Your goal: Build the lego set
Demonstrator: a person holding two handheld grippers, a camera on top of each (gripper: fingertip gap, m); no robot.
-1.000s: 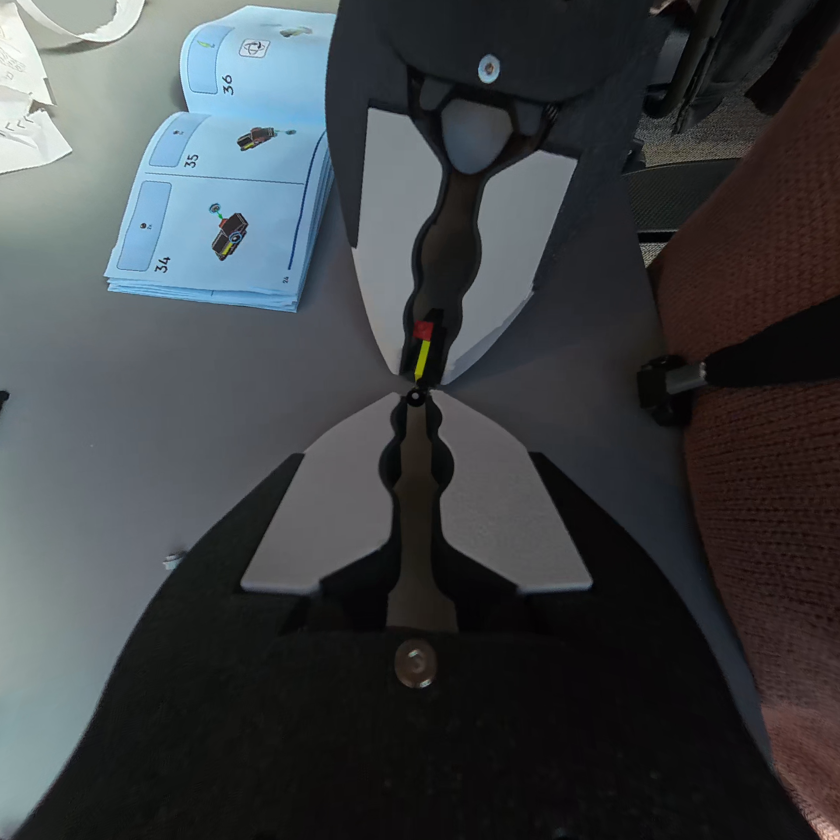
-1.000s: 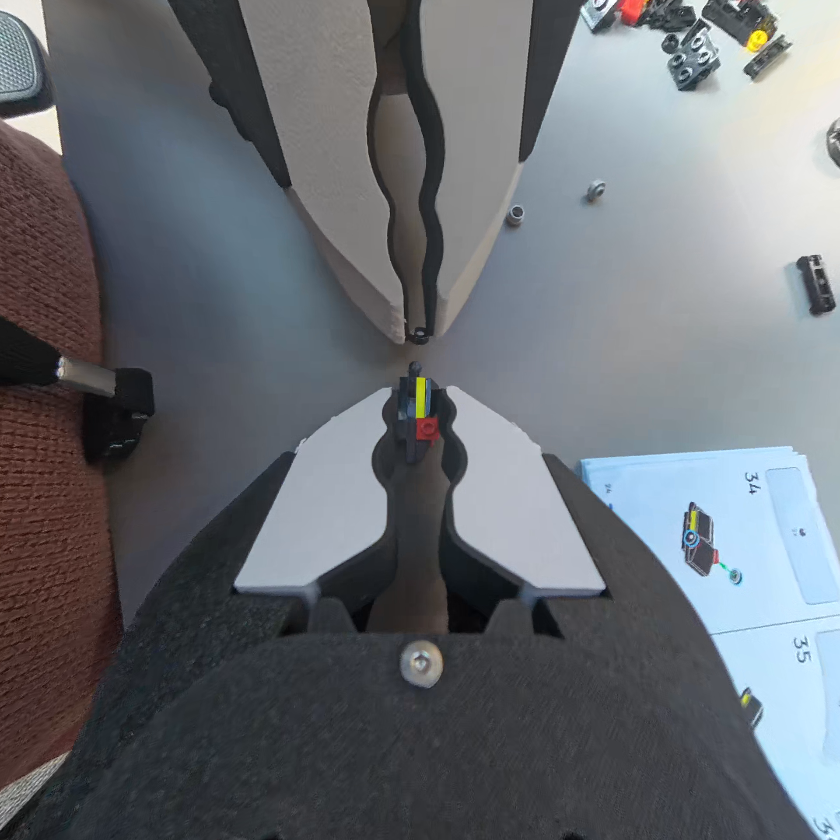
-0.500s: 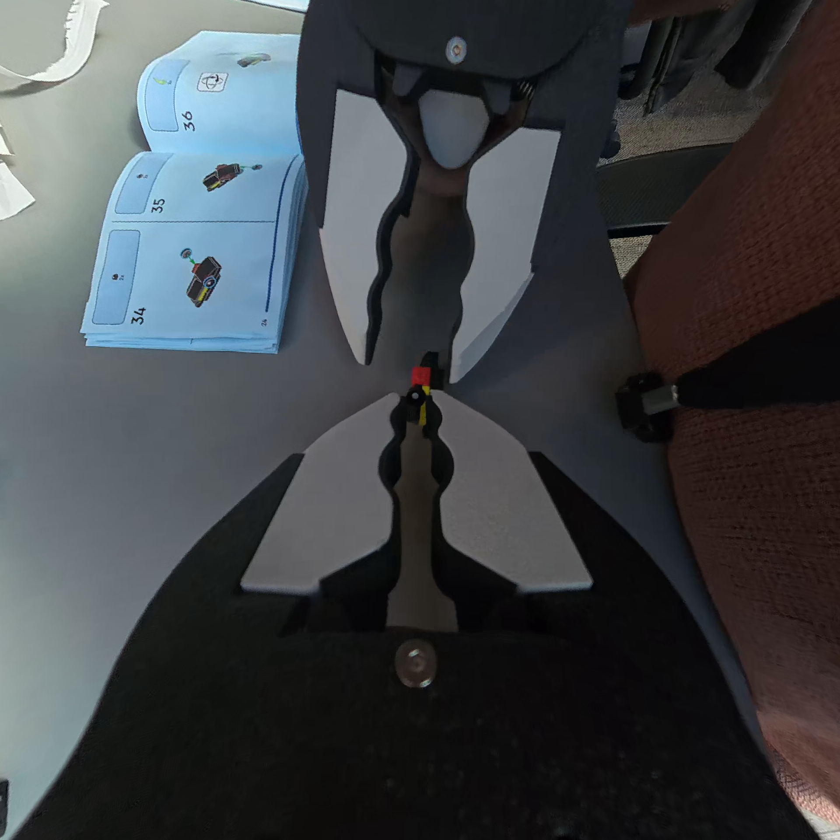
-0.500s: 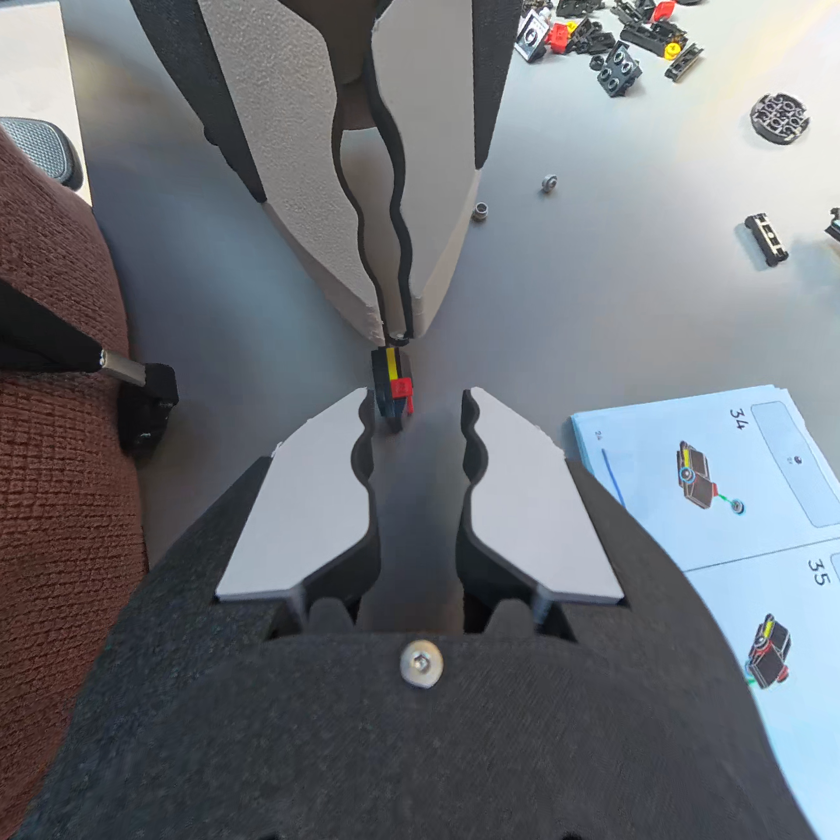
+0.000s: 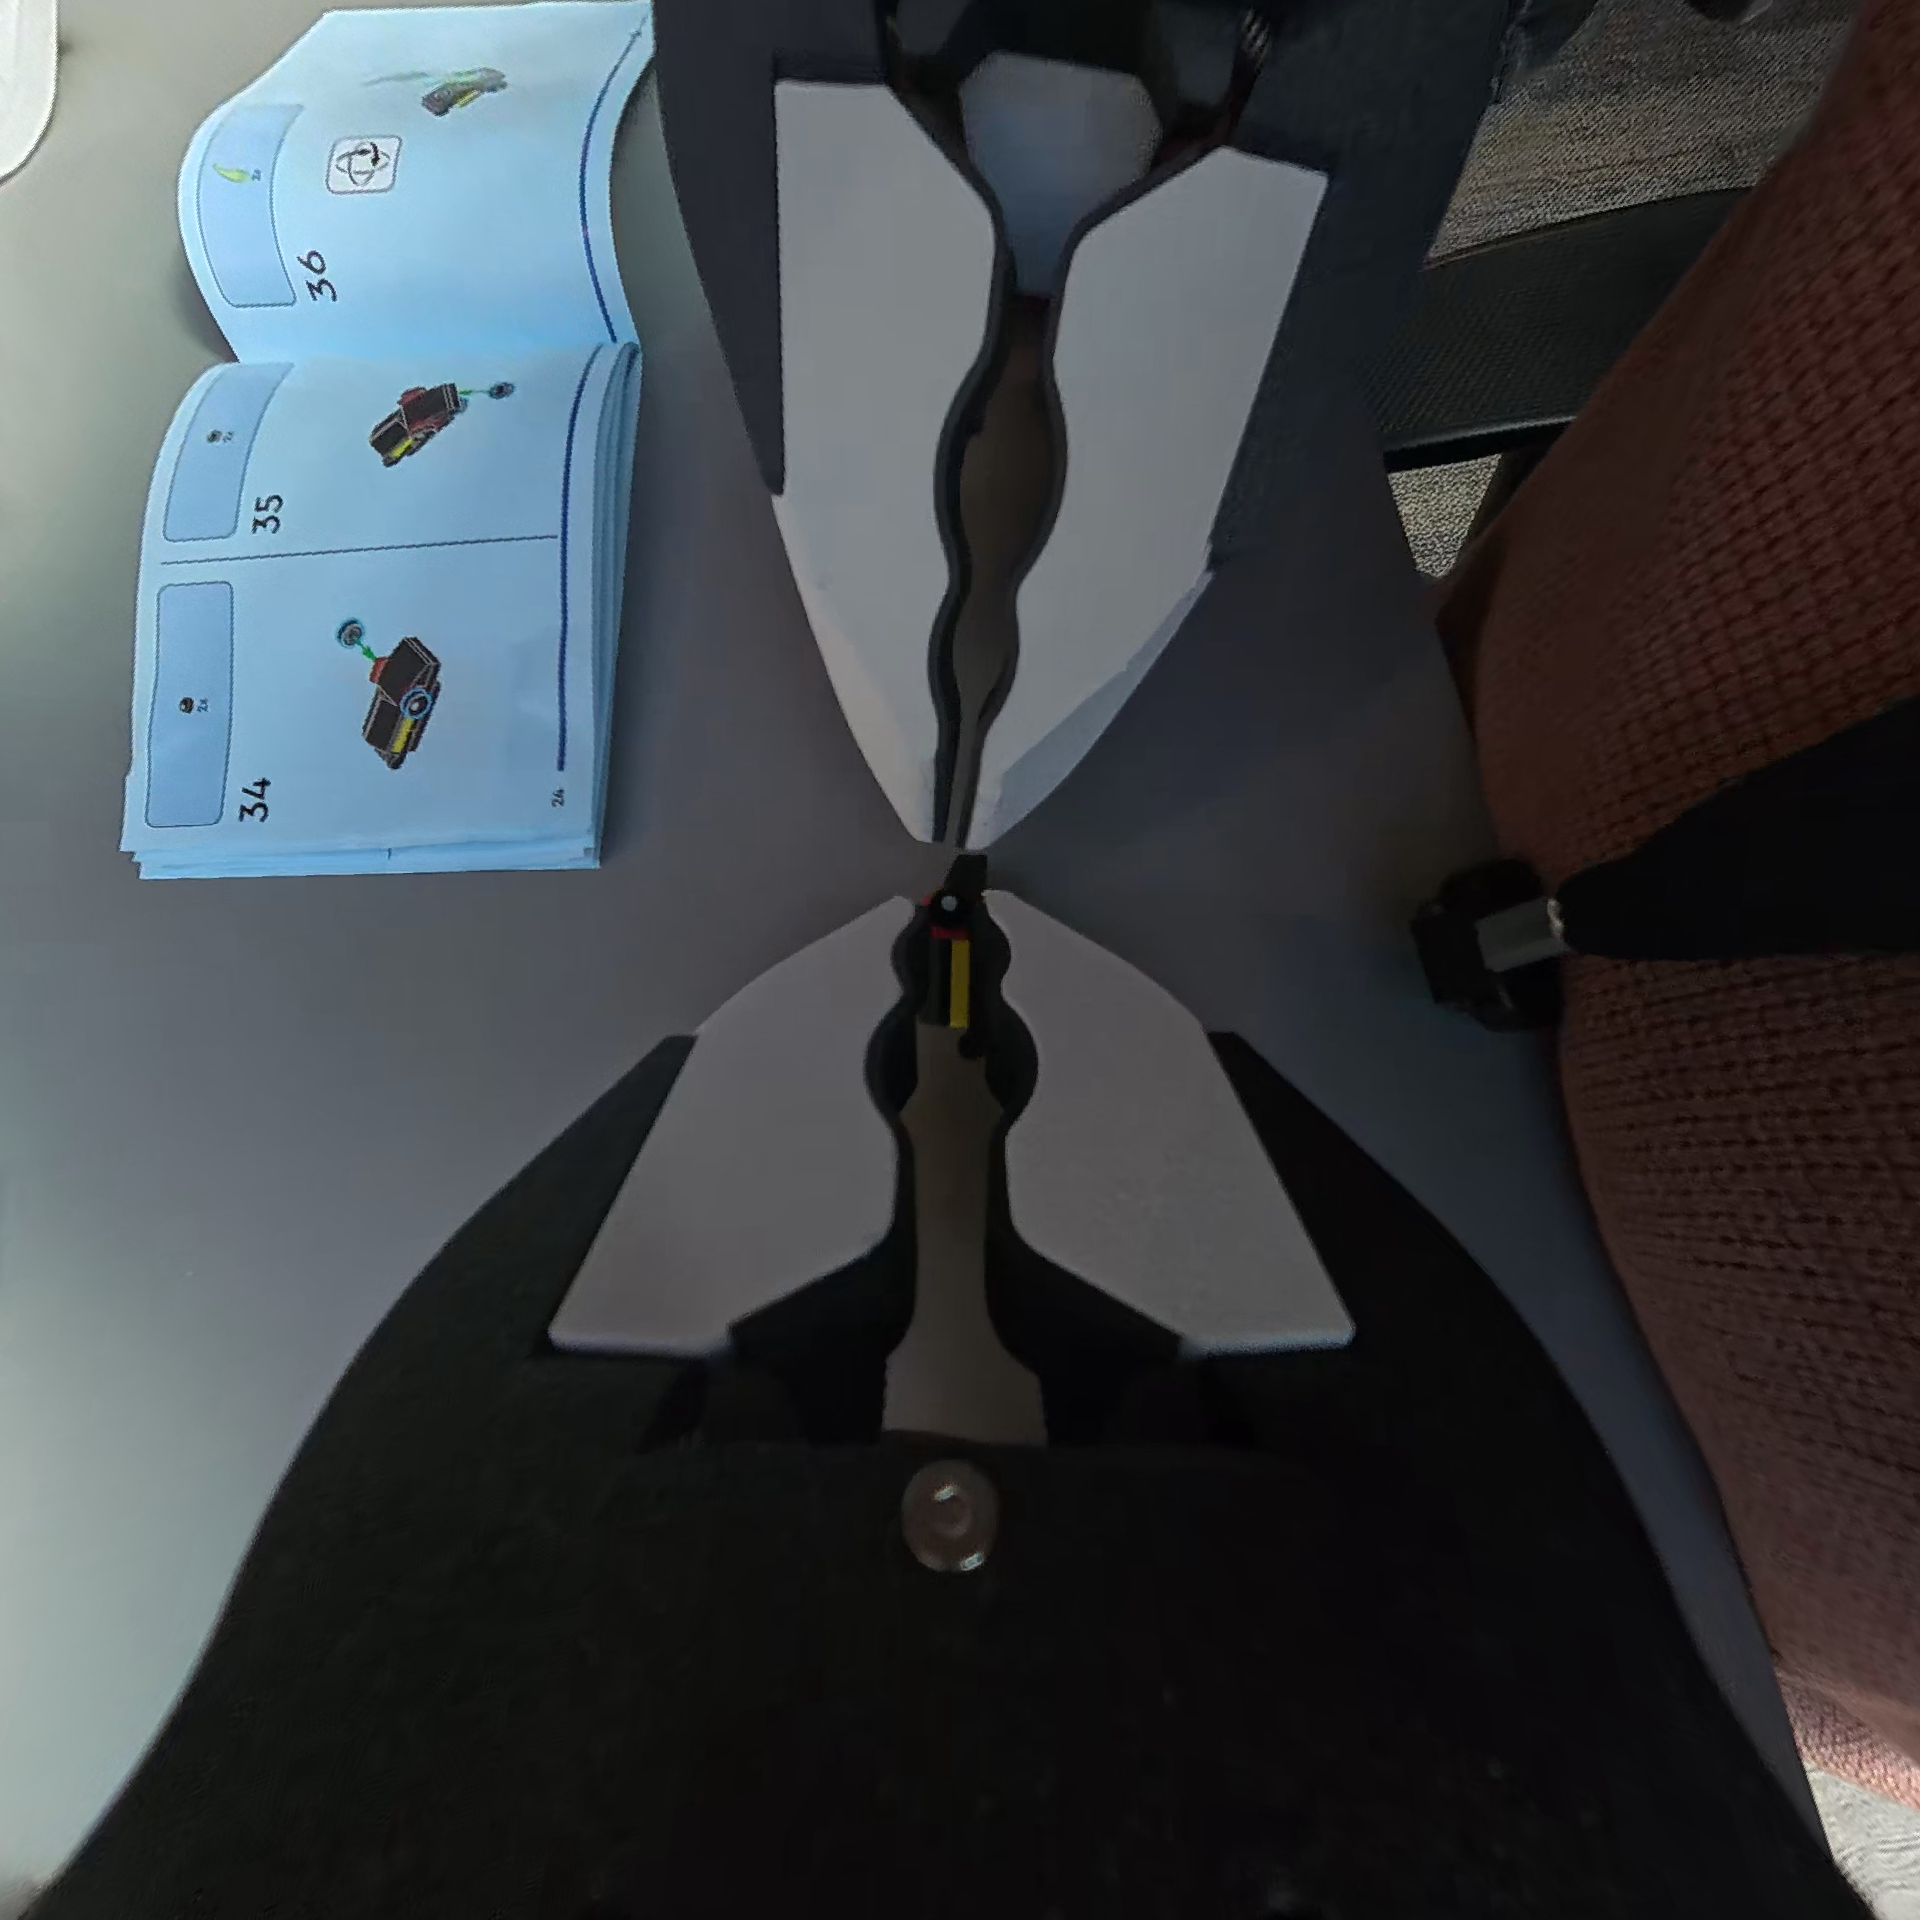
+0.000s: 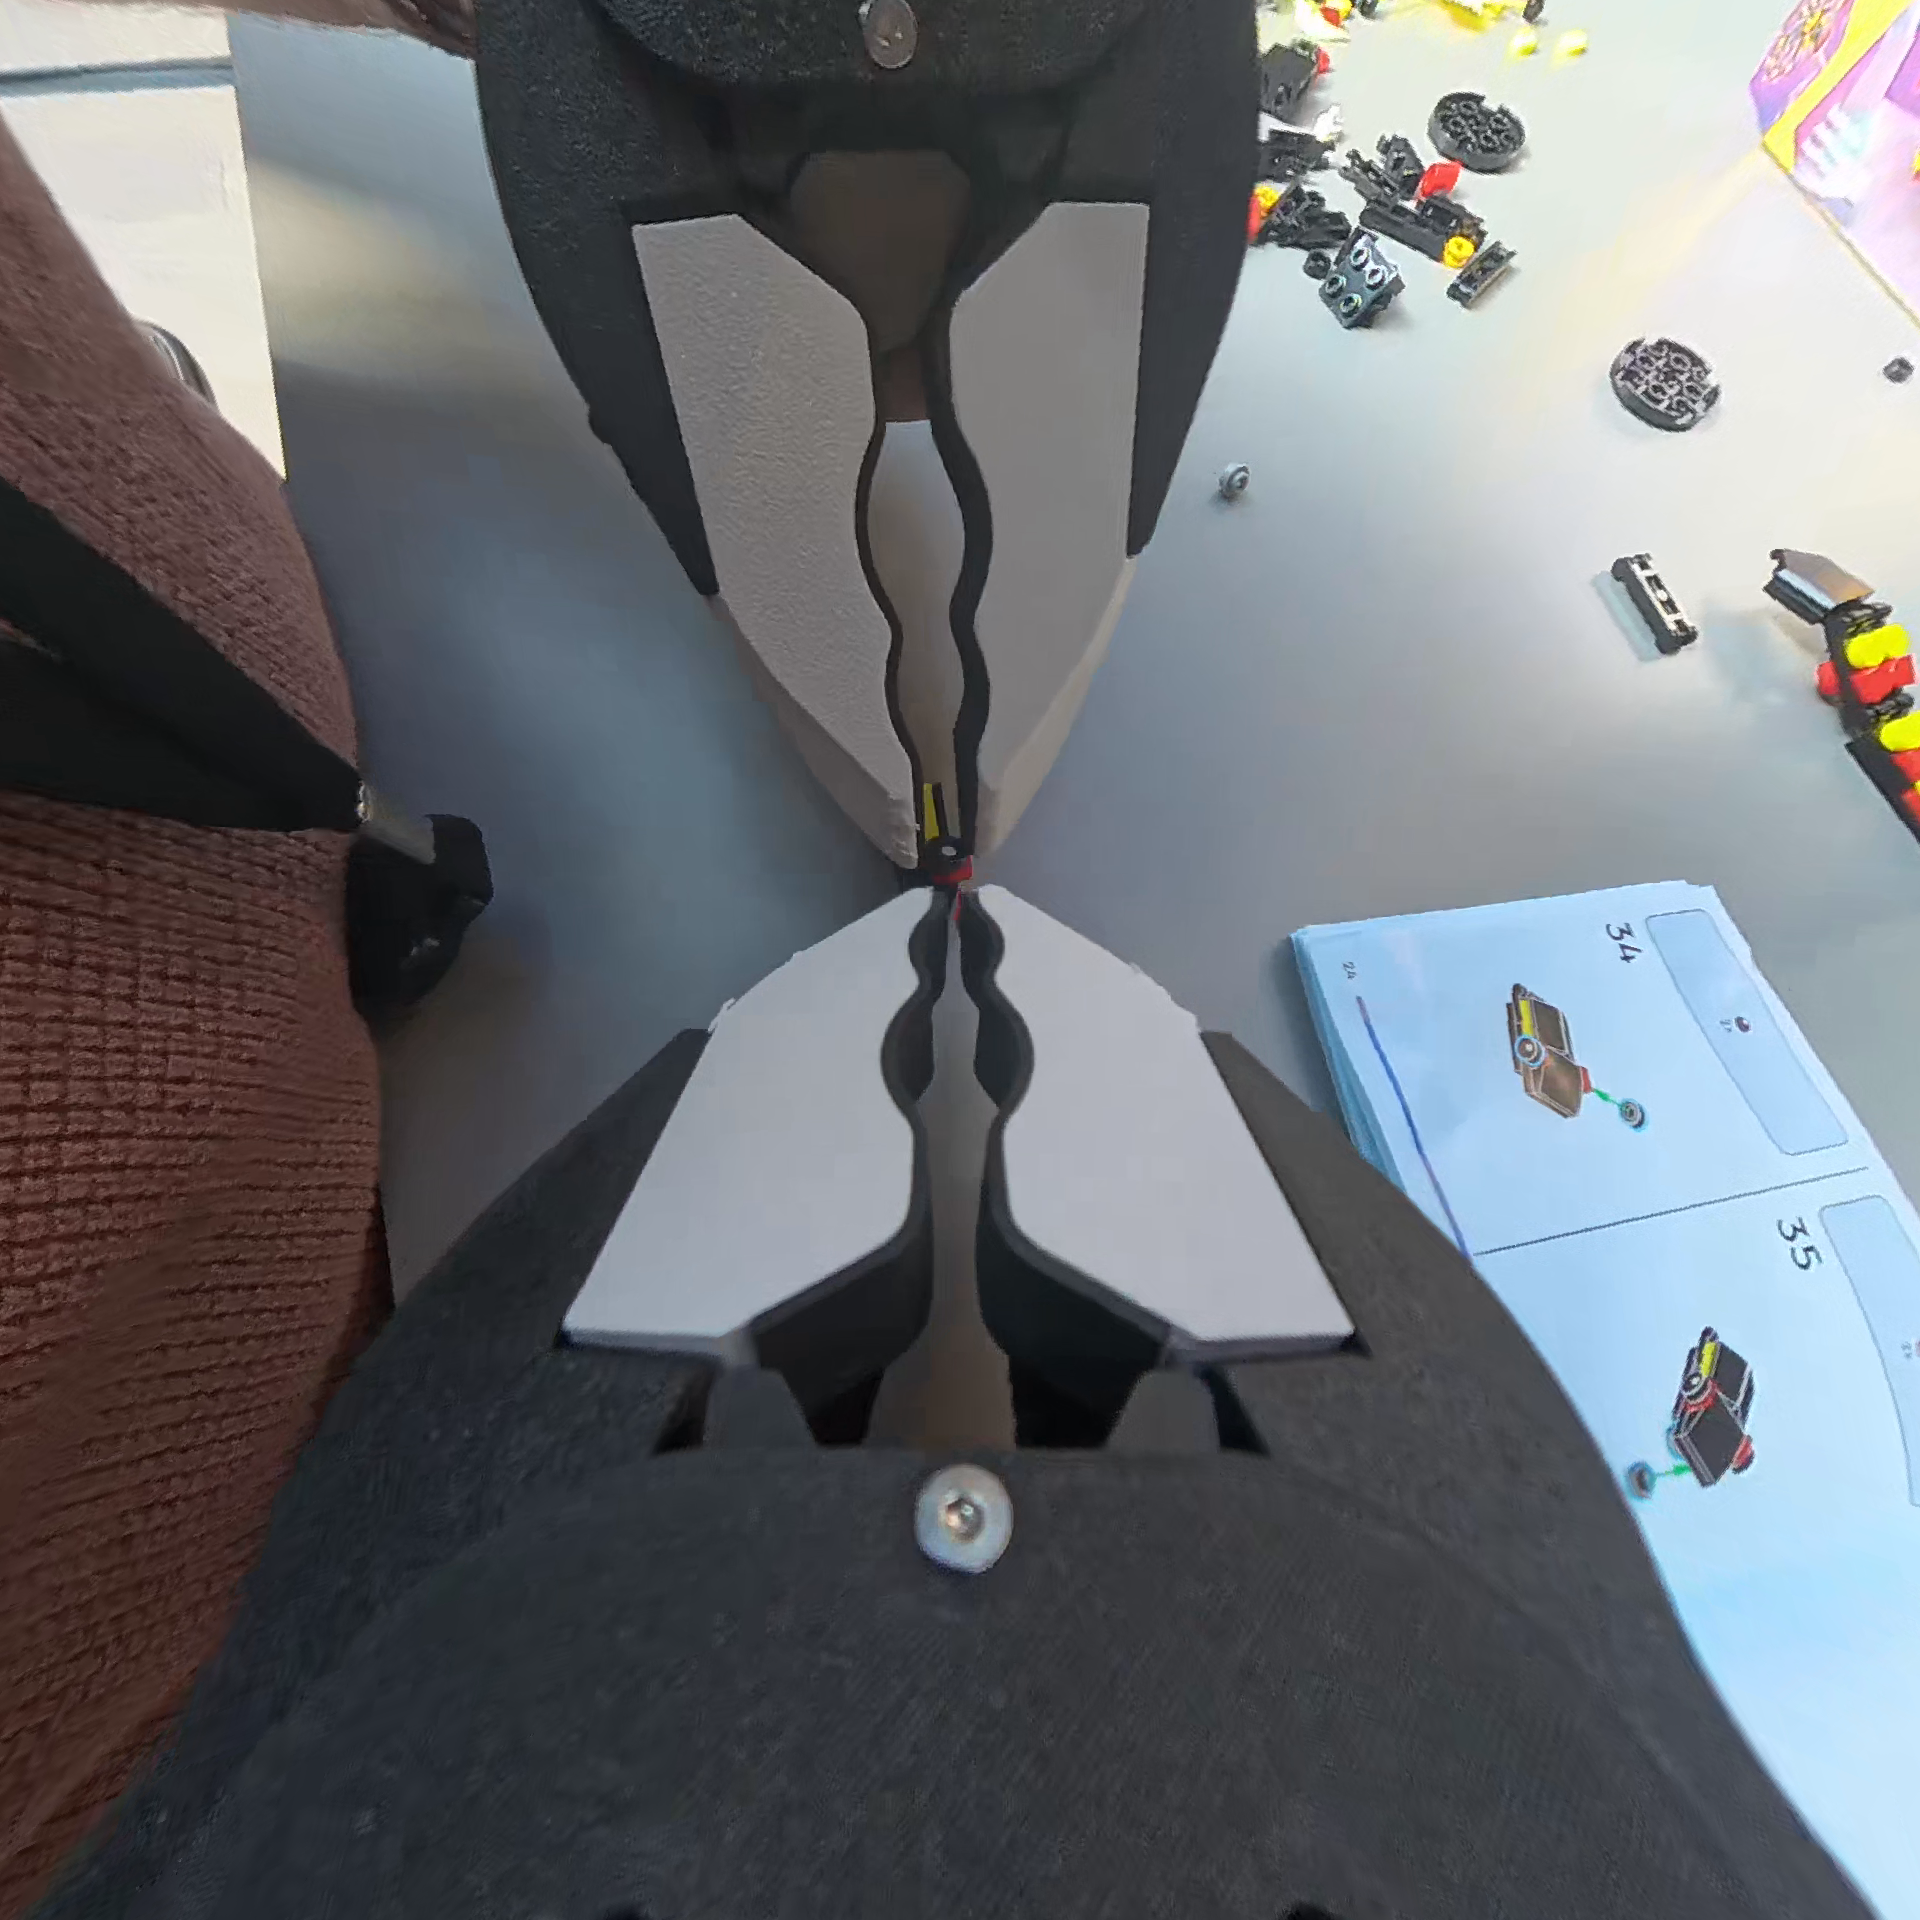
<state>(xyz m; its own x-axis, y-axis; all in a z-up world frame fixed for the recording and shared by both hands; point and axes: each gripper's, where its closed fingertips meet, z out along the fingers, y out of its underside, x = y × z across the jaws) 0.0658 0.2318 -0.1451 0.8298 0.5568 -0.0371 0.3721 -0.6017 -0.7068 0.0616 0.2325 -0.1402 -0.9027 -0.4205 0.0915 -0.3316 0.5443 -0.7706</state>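
Note:
A small black Lego assembly with a yellow stripe and a red bit (image 5: 956, 982) sits between the fingers of my left gripper (image 5: 951, 904), which is shut on it above the grey table. A small round black piece is at its front end. My right gripper (image 6: 953, 902) faces the left one tip to tip and is shut. Its tips touch the front end of the assembly; I cannot tell if they pinch it. In the right wrist view the assembly (image 6: 932, 816) shows in the left gripper (image 6: 940, 847). In the left wrist view the right gripper (image 5: 958, 836) is at the top.
An open blue instruction booklet (image 5: 384, 582) lies on the table, also in the right wrist view (image 6: 1621, 1143). Loose Lego pieces (image 6: 1382, 218), a black wheel (image 6: 1662, 382), a partial black-red-yellow build (image 6: 1870, 686) and a colourful box (image 6: 1849, 114) lie farther off. A person's brown knitted garment (image 5: 1714, 935) is beside the table edge. My left and right fingertips are right by each other. Both grippers' tips are roughly 25 cm from the partial black-red-yellow build (image 6: 1870, 686).
The right gripper let go of the assembly, opened, then shut again at its end. The assembly now sits deeper between the left gripper's fingers, which earlier held only the small round piece.

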